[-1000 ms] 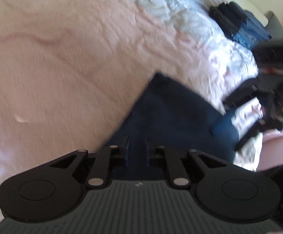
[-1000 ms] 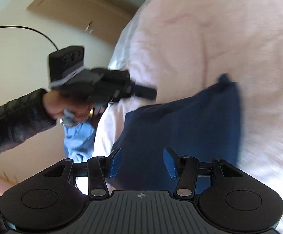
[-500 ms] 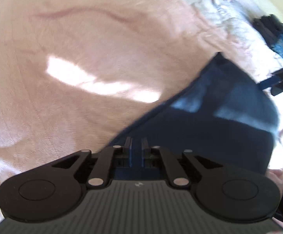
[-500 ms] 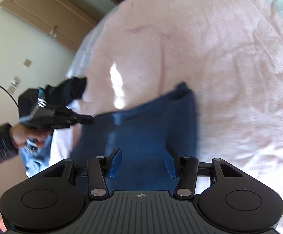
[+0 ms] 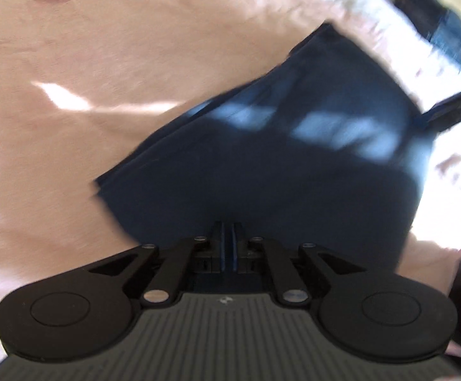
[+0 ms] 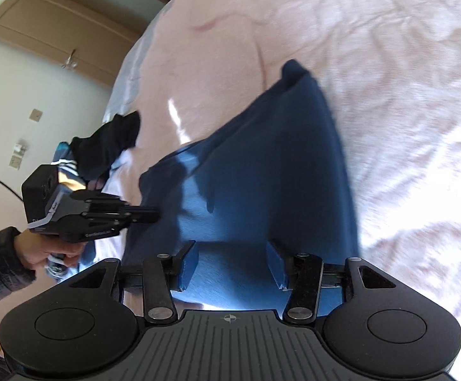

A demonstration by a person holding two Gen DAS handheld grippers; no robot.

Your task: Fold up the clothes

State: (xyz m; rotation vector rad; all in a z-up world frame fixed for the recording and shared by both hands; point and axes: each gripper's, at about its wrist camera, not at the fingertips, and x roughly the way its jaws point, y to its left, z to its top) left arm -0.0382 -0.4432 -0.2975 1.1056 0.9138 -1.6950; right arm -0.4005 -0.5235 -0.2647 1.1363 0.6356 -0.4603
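While the navy garment lies folded across the middle of the pink blanket, we see the left gripper at the lower centre of its own view with jaws pressed almost together; whether cloth is pinched there, we cannot tell. In the right wrist view its tips meet the garment's left edge. The right gripper hovers over the cloth's near end, jaws spread apart, gripping nothing. Dark clothes lie at the left.
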